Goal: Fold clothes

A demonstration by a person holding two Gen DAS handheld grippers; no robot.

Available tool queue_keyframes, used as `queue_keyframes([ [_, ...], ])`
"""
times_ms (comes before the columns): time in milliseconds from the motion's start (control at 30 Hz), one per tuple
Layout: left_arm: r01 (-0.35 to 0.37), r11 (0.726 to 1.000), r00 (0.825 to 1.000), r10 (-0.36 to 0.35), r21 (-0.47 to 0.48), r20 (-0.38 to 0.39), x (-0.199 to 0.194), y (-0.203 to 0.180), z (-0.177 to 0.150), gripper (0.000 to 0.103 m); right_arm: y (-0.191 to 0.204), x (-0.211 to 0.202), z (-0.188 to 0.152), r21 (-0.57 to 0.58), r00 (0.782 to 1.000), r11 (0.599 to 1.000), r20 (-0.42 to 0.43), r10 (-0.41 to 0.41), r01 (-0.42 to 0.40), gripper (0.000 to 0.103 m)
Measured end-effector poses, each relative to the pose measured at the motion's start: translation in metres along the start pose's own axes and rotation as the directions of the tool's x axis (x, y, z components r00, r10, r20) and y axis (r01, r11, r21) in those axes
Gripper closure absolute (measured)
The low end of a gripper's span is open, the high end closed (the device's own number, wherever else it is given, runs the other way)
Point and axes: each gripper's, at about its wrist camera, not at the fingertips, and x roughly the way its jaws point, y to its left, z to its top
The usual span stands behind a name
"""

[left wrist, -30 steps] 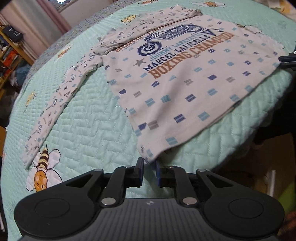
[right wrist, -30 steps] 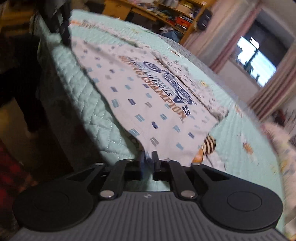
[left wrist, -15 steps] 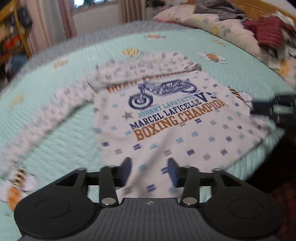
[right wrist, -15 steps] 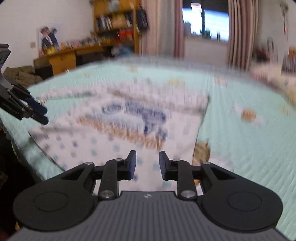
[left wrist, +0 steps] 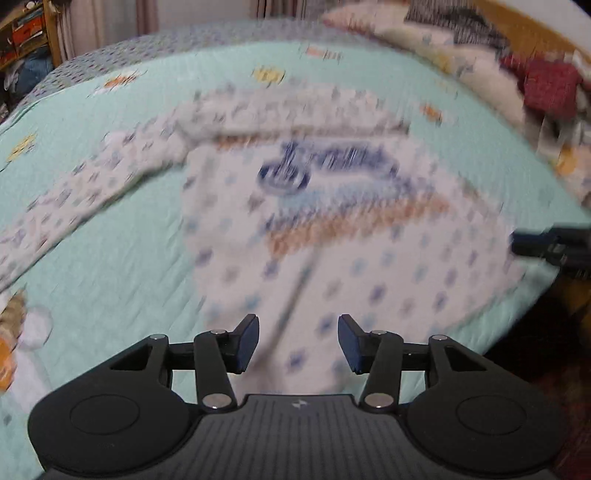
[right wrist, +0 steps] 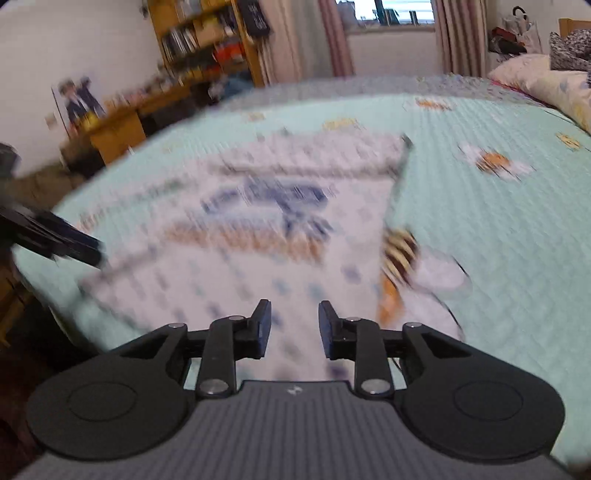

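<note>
A white long-sleeved shirt (left wrist: 332, 229) with a blue motorbike print, orange lettering and small squares lies flat, front up, on the mint quilted bedspread (left wrist: 122, 254). Its left sleeve (left wrist: 74, 199) stretches out toward the left. Motion blur smears both views. My left gripper (left wrist: 298, 341) is open above the shirt's bottom hem, with nothing between its fingers. My right gripper (right wrist: 294, 328) is also open over the hem near the shirt's right side (right wrist: 258, 236). Each gripper shows in the other's view: the right one (left wrist: 550, 245) at the right edge, the left one (right wrist: 55, 240) at the left.
Pillows and a heap of dark red and striped clothes (left wrist: 546, 85) lie at the bed's head. A wooden desk (right wrist: 118, 129) and bookshelf (right wrist: 214, 44) stand beyond the bed, with curtains and a window (right wrist: 391, 18) behind. The bed's edge drops to dark floor (left wrist: 546, 343) at lower right.
Both grippers have let go of the shirt's bottom corners and opened. They have risen and swung to look across the shirt, which now rests flat on the bed.
</note>
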Motion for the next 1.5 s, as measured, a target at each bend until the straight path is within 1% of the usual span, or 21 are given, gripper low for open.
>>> queue_keyframes([
  [100,0.051,0.999,0.999,-0.051,-0.011,-0.004,0.028,-0.014,0.015,0.049,0.009,0.023,0.015,0.084,0.992,0.988,0.013,0.127,-0.128,0.070],
  [167,0.057,0.997,0.997,-0.060,-0.050,-0.057,0.052,-0.015,0.008,0.046,0.014,0.041,0.016,0.102,0.984,0.979,-0.008,0.178,-0.176,0.070],
  [200,0.059,0.996,0.994,-0.065,-0.070,-0.085,0.064,-0.016,0.005,0.047,0.015,0.050,0.012,0.102,0.985,0.981,-0.043,0.170,-0.165,0.070],
  [300,0.098,0.995,0.991,-0.095,0.026,-0.097,0.053,-0.030,-0.027,0.041,0.016,0.059,-0.019,0.051,0.975,0.991,-0.177,0.133,-0.126,0.078],
  [367,0.133,0.989,0.984,-0.124,0.068,-0.124,0.042,-0.037,-0.044,0.031,0.016,0.045,-0.030,0.015,0.975,0.992,-0.181,0.126,-0.125,0.087],
  [433,0.141,0.988,0.982,-0.132,0.065,-0.133,0.033,-0.035,-0.050,0.031,0.014,0.037,-0.025,0.025,0.970,0.995,-0.219,0.103,-0.099,0.094],
  [500,0.185,0.983,0.976,-0.185,-0.010,-0.114,0.025,-0.026,-0.042,0.034,0.012,0.034,-0.012,0.048,0.973,0.993,-0.197,0.117,-0.110,0.091],
  [600,0.191,0.980,0.981,-0.192,-0.062,-0.013,0.019,-0.018,-0.012,0.034,0.016,0.044,0.012,0.077,0.976,0.982,-0.116,0.182,-0.174,0.087],
  [700,0.172,0.982,0.985,-0.172,-0.074,0.001,0.034,-0.019,0.008,0.034,0.023,0.070,0.027,0.072,0.971,0.973,-0.081,0.223,-0.218,0.087],
  [733,0.173,0.982,0.983,-0.177,-0.081,-0.041,0.044,-0.019,0.007,0.034,0.023,0.082,0.024,0.081,0.968,0.971,-0.098,0.231,-0.224,0.087],
  [833,0.176,0.983,0.975,-0.181,-0.055,-0.128,0.056,-0.025,-0.007,0.035,0.017,0.105,-0.004,0.134,0.929,0.951,-0.214,0.302,-0.278,0.085],
  [900,0.177,0.984,0.971,-0.177,-0.017,-0.162,0.057,-0.032,-0.018,0.032,0.006,0.095,-0.017,0.193,0.905,0.921,-0.200,0.375,-0.339,0.087],
  [967,0.199,0.980,0.961,-0.201,-0.031,-0.188,0.052,-0.031,-0.014,0.033,-0.005,0.090,-0.012,0.257,0.883,0.901,-0.231,0.408,-0.349,0.088],
  [1033,0.179,0.983,0.969,-0.184,-0.044,-0.164,0.049,-0.023,0.001,0.036,-0.014,0.088,-0.002,0.296,0.870,0.891,-0.256,0.422,-0.345,0.088],
  [1100,0.111,0.993,0.990,-0.114,-0.043,-0.084,0.044,-0.013,0.023,0.036,-0.016,0.087,0.019,0.277,0.896,0.907,-0.226,0.381,-0.316,0.083],
  [1167,0.069,0.993,0.995,-0.076,-0.101,-0.062,0.059,0.005,0.036,0.031,-0.017,0.092,0.041,0.266,0.926,0.916,-0.152,0.346,-0.299,0.082],
  [1233,0.031,0.986,0.998,-0.039,-0.162,-0.047,0.075,0.022,0.049,0.025,-0.018,0.100,0.058,0.276,0.950,0.920,-0.068,0.305,-0.276,0.071],
  [1300,-0.006,0.975,0.999,-0.002,-0.223,-0.035,0.091,0.040,0.061,0.026,-0.019,0.111,0.059,0.319,0.958,0.912,-0.038,0.285,-0.259,0.067],
  [1367,-0.002,0.974,1.000,0.002,-0.226,-0.002,0.092,0.044,0.045,0.029,-0.014,0.120,0.040,0.312,0.963,0.932,-0.135,0.234,-0.183,0.068],
  [1433,-0.005,0.969,1.000,0.004,-0.245,-0.003,0.078,0.044,0.032,0.029,-0.010,0.104,0.014,0.294,0.960,0.933,-0.123,0.252,-0.208,0.068],
  [1500,0.009,0.972,1.000,-0.005,-0.236,0.015,0.072,0.041,0.032,0.029,-0.012,0.085,0.000,0.343,0.957,0.916,-0.123,0.264,-0.209,0.069],
])
